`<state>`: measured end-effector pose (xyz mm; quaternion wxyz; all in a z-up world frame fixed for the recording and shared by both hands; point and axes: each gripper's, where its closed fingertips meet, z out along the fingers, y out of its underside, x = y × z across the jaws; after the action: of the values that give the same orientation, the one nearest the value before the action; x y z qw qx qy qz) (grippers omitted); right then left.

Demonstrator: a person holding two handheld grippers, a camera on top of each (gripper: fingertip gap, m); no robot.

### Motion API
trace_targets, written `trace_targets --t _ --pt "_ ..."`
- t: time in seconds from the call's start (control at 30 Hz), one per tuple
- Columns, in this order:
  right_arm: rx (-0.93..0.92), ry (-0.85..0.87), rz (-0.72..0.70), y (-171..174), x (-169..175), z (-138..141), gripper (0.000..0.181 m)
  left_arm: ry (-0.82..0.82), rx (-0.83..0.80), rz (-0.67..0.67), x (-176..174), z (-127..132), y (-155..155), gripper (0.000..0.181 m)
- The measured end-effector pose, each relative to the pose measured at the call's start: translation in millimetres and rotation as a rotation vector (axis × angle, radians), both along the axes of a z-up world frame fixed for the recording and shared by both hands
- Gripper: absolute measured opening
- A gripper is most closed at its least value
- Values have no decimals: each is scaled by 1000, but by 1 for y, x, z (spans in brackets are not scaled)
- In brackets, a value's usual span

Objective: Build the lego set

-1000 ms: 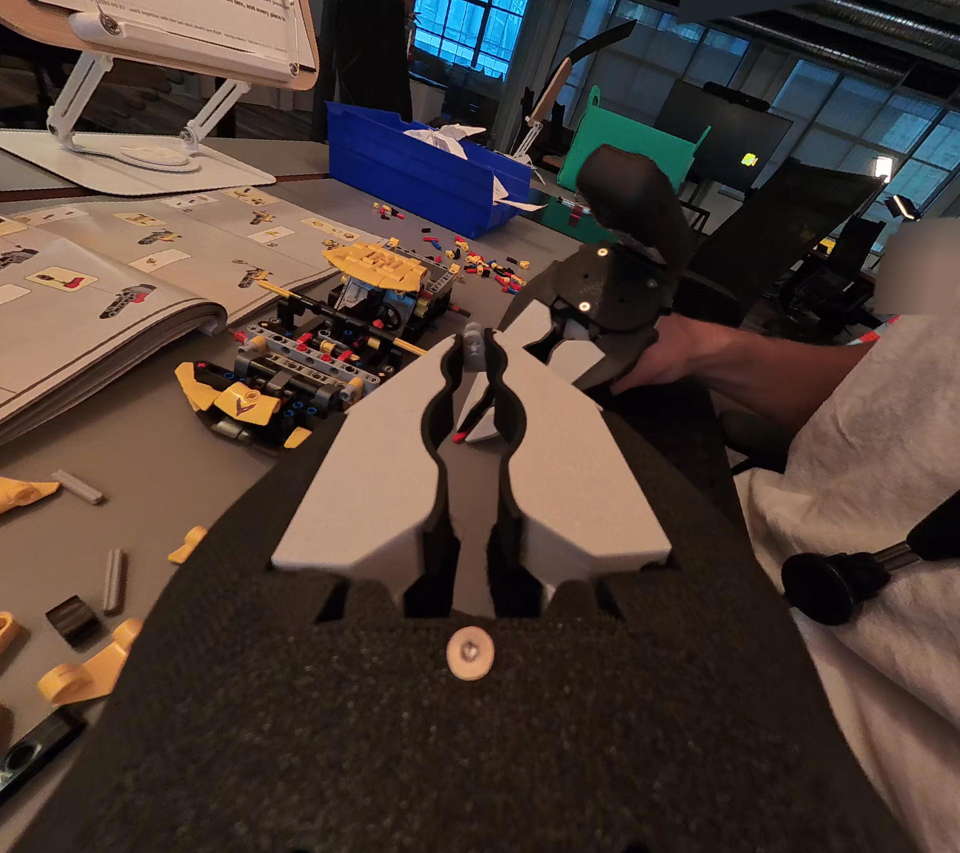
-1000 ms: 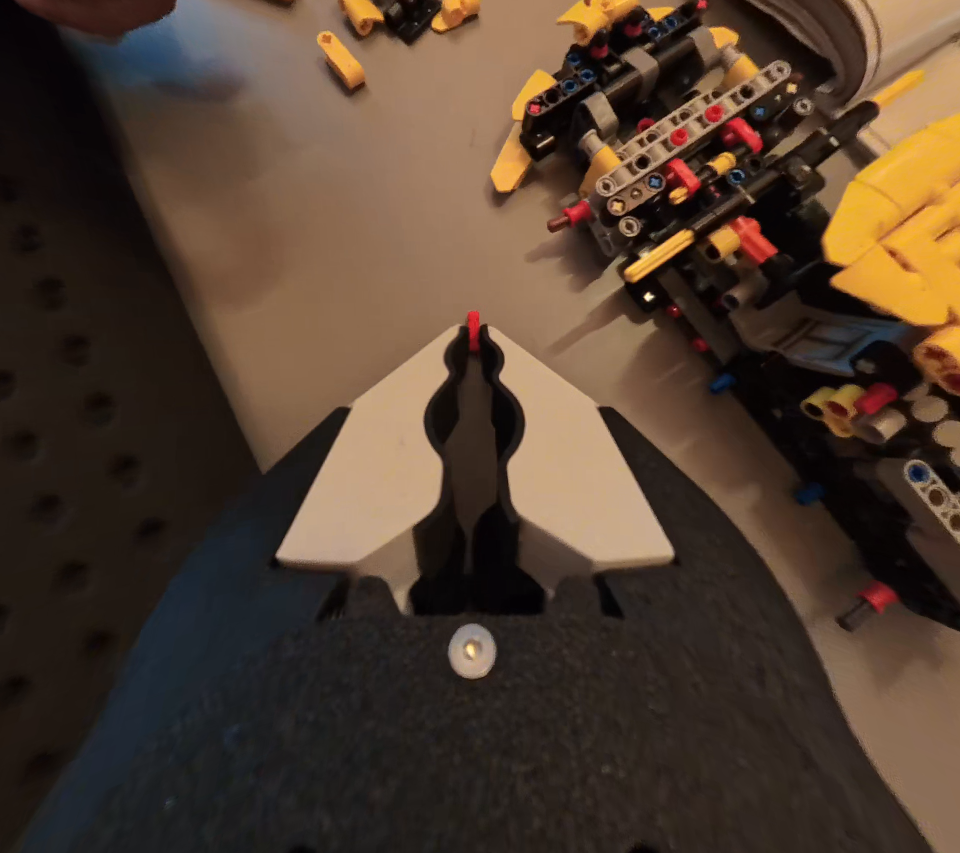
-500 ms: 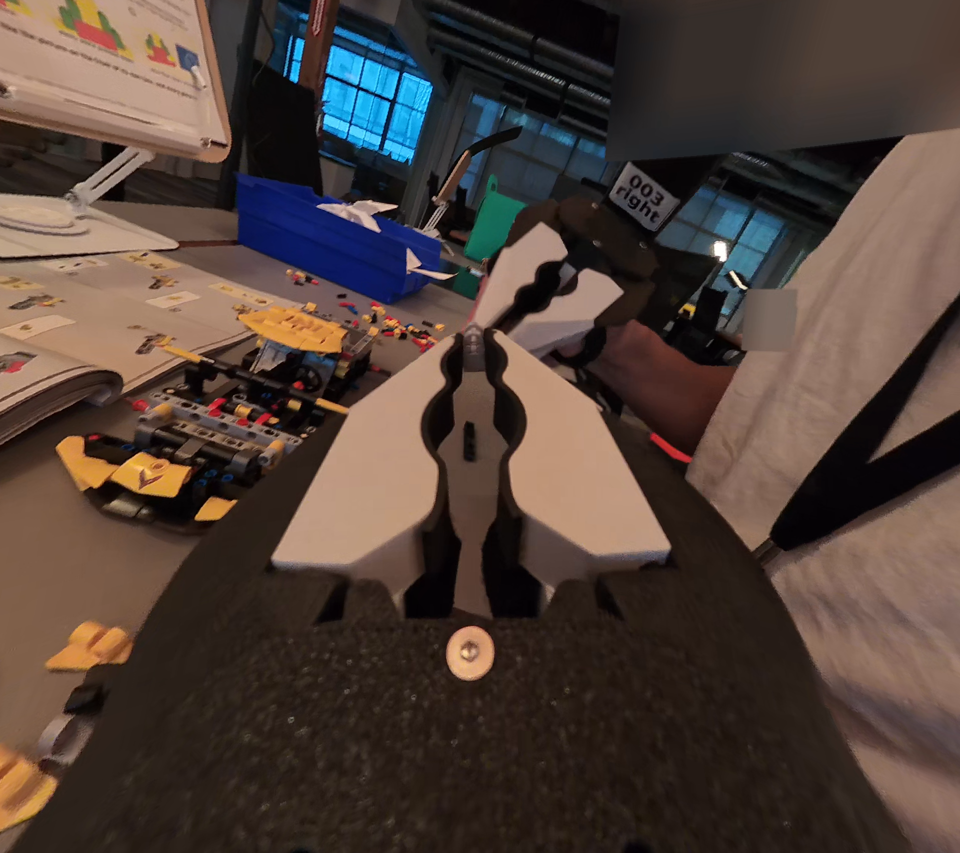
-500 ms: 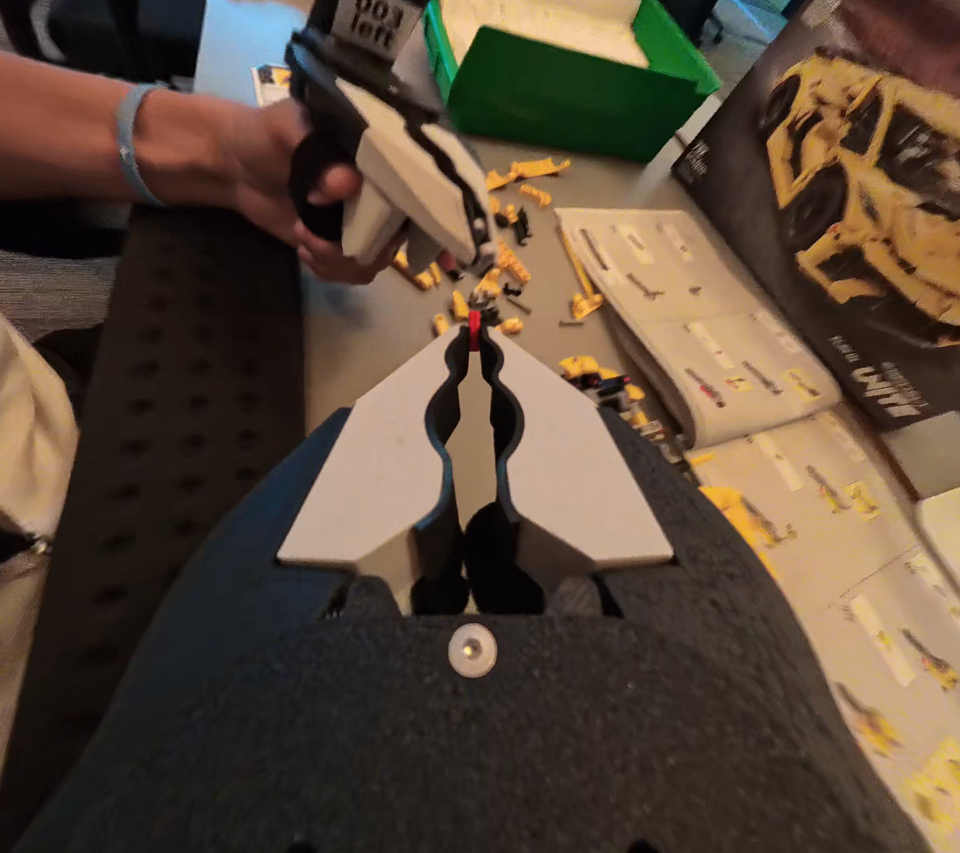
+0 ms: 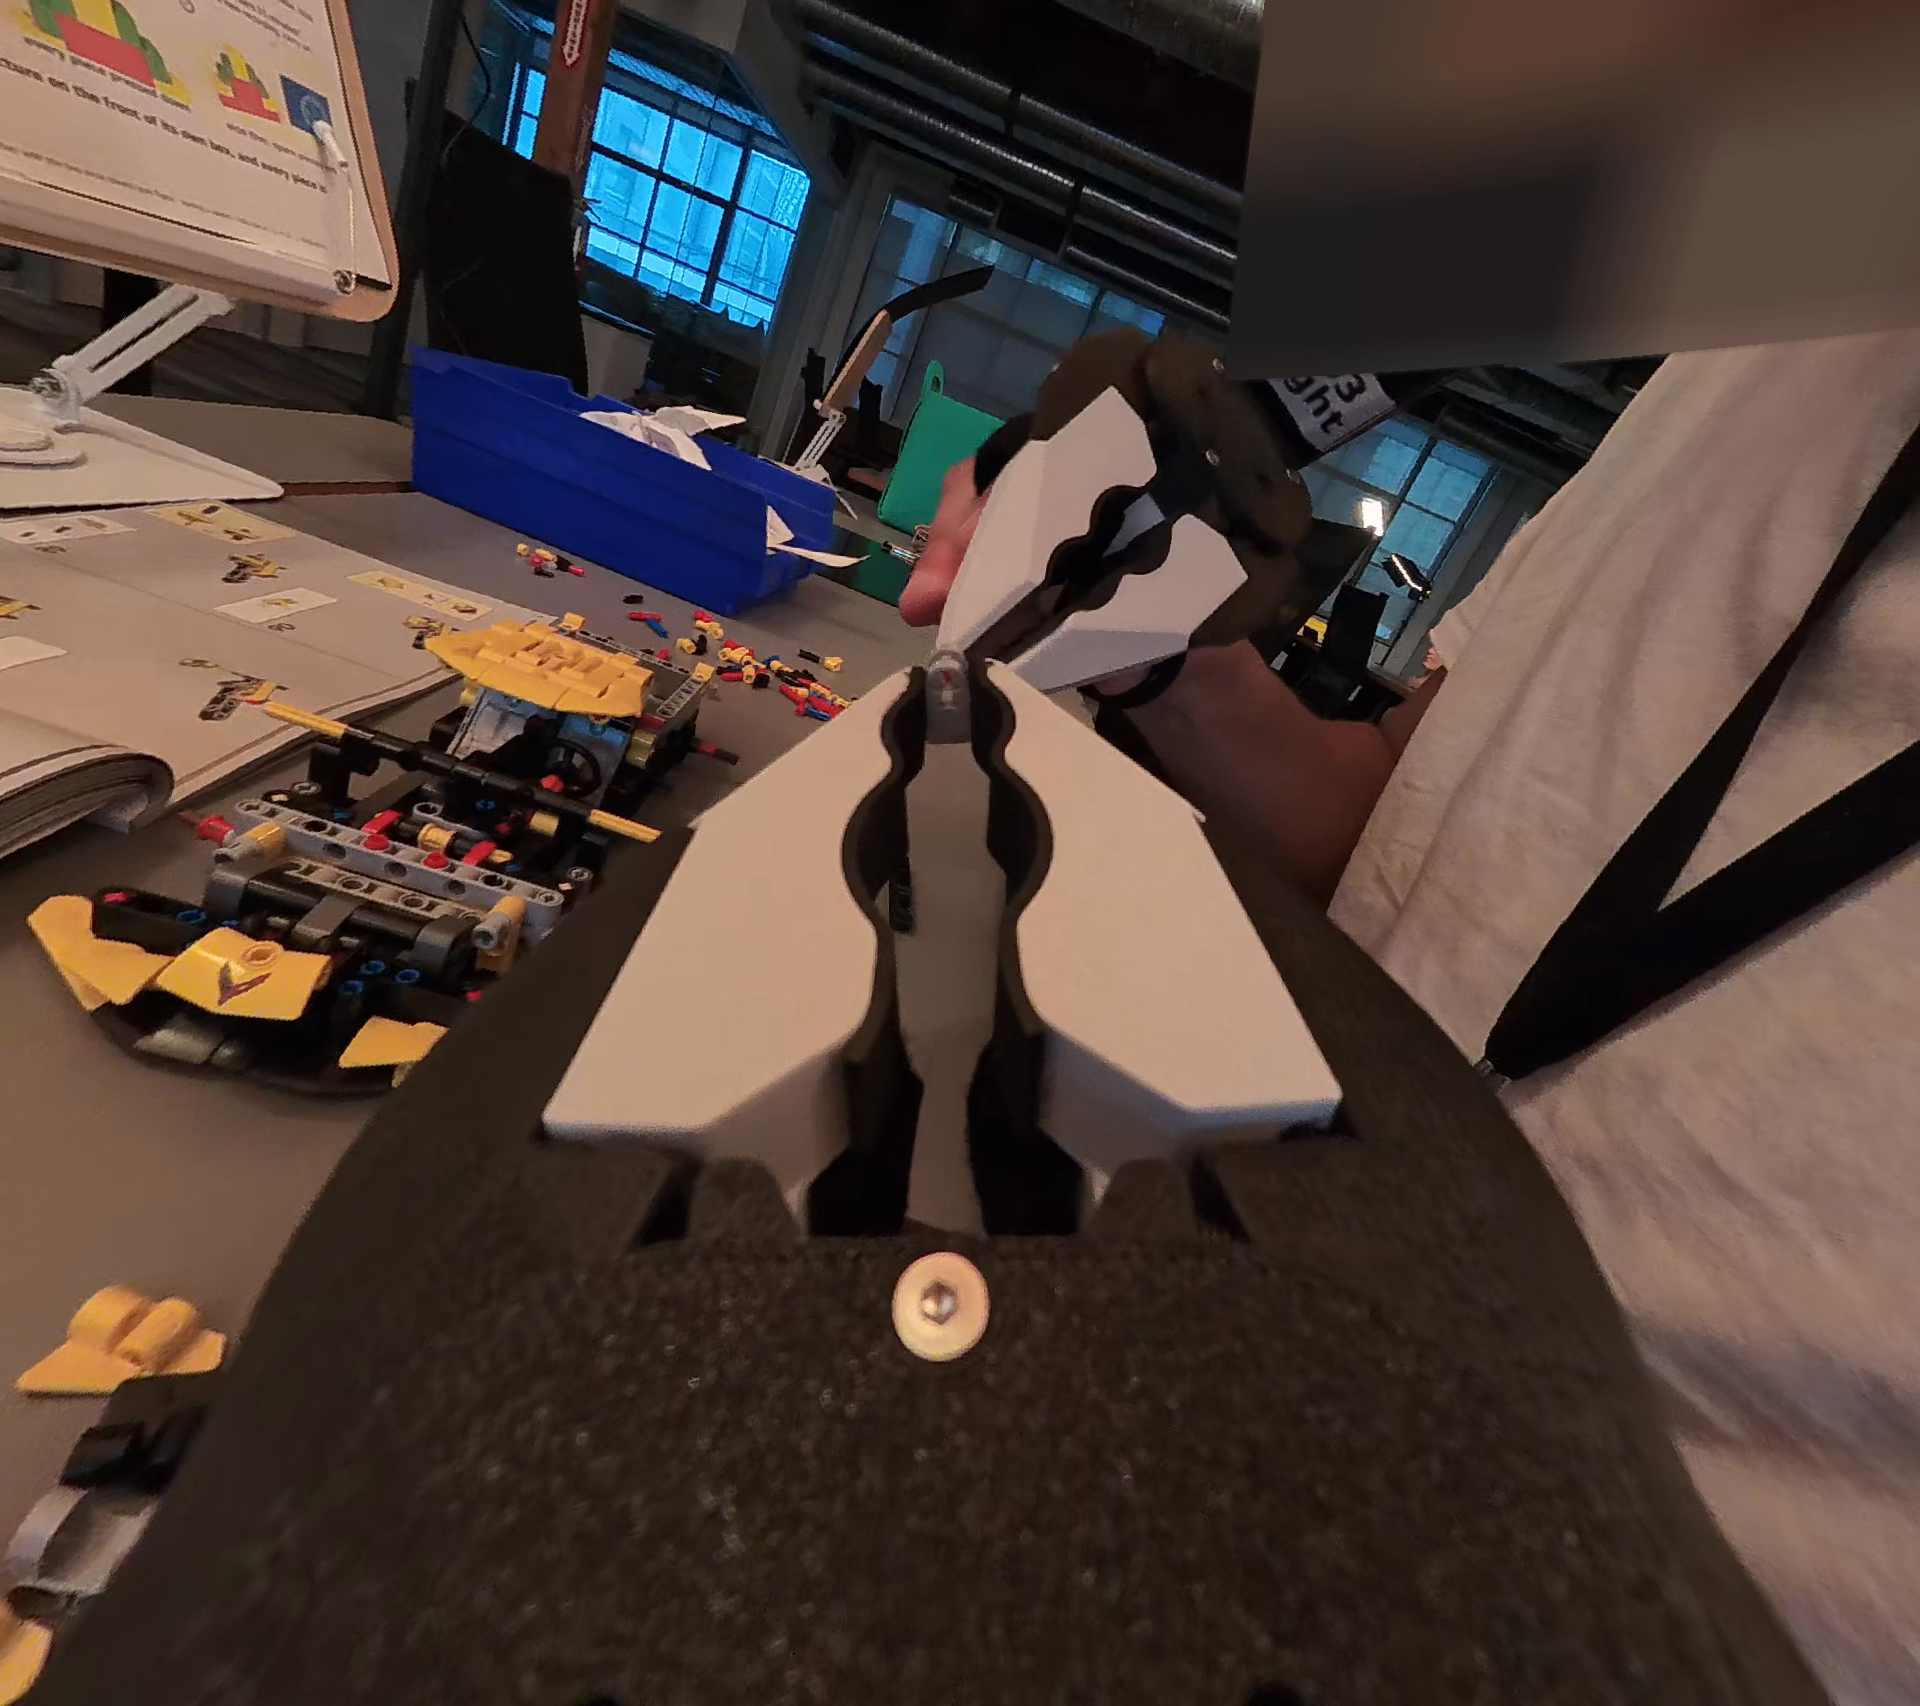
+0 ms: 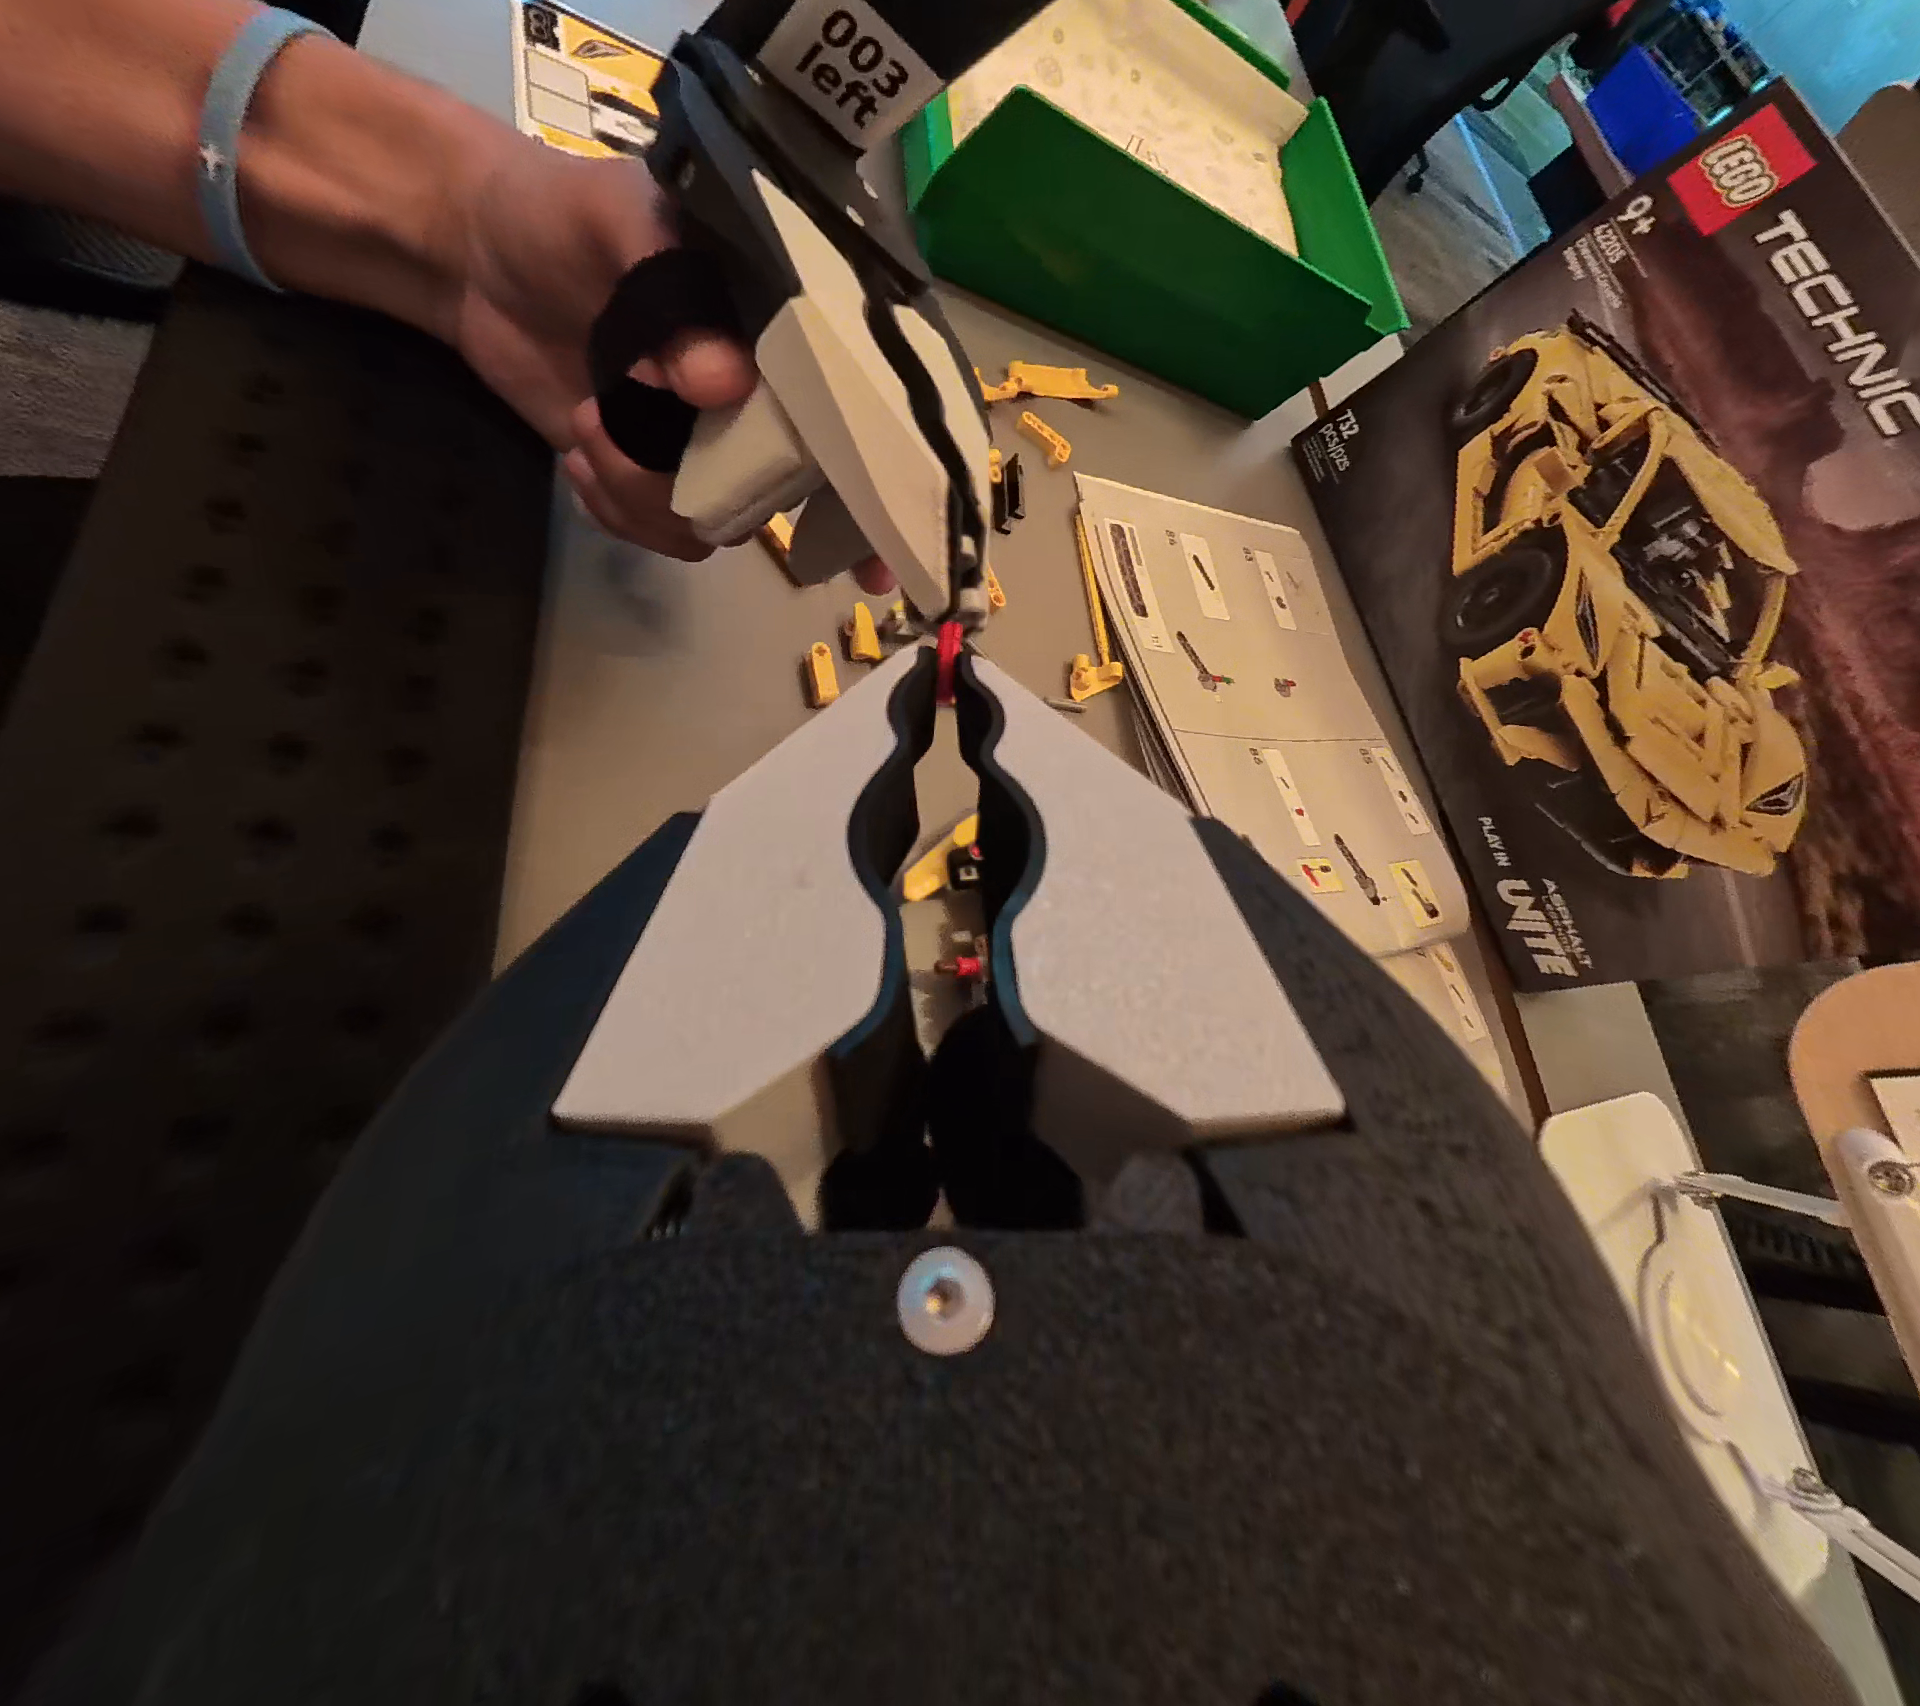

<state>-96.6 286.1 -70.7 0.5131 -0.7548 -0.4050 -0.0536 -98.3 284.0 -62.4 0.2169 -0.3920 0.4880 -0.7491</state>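
Grippers meet tip to tip above the near edge of the grey table (image 5: 260, 1241). Left gripper (image 5: 948, 688) is clenched on a small grey connector piece (image 5: 948, 700), which protrudes from its tips. Right gripper (image 6: 948, 669) is clenched on a short red pin (image 6: 947, 667), held upright at its tips. In the right wrist view, the left gripper (image 6: 961, 591) angles down from the upper left, held by a hand (image 6: 582, 368), and its grey piece touches the top end of the red pin. In the left wrist view, the right gripper (image 5: 961, 654) angles down from the upper right onto the grey piece.

Partly built yellow and black car model (image 5: 416, 835) lies on the table left of the grippers, well apart from them. An open instruction booklet (image 5: 156, 648) lies to the far left of the model. Small loose pins (image 5: 748, 664) are scattered beyond the model, in front of a blue bin (image 5: 582, 472). In the right wrist view, loose yellow pieces (image 6: 842, 648) lie on the table below the gripper tips. A green bin (image 6: 1132, 264) stands farther off, and the set box (image 6: 1621, 617) lies to the right.
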Motion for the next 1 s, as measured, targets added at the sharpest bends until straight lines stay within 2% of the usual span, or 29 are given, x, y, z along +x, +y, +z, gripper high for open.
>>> trace_targets --t 0.27,0.43,0.83,1.0 --pt "2 -24 8 -5 2 -3 3 21 37 -31 1 -5 -8 7" --pt "-38 -134 20 -10 4 -14 3 57 121 -26 4 -17 -13 7" --pt "-50 -410 -8 -15 14 -42 1 217 159 -62 13 -47 -18 7" --pt "-40 -374 -24 -13 14 -42 2 229 117 -71 14 -46 -17 7"
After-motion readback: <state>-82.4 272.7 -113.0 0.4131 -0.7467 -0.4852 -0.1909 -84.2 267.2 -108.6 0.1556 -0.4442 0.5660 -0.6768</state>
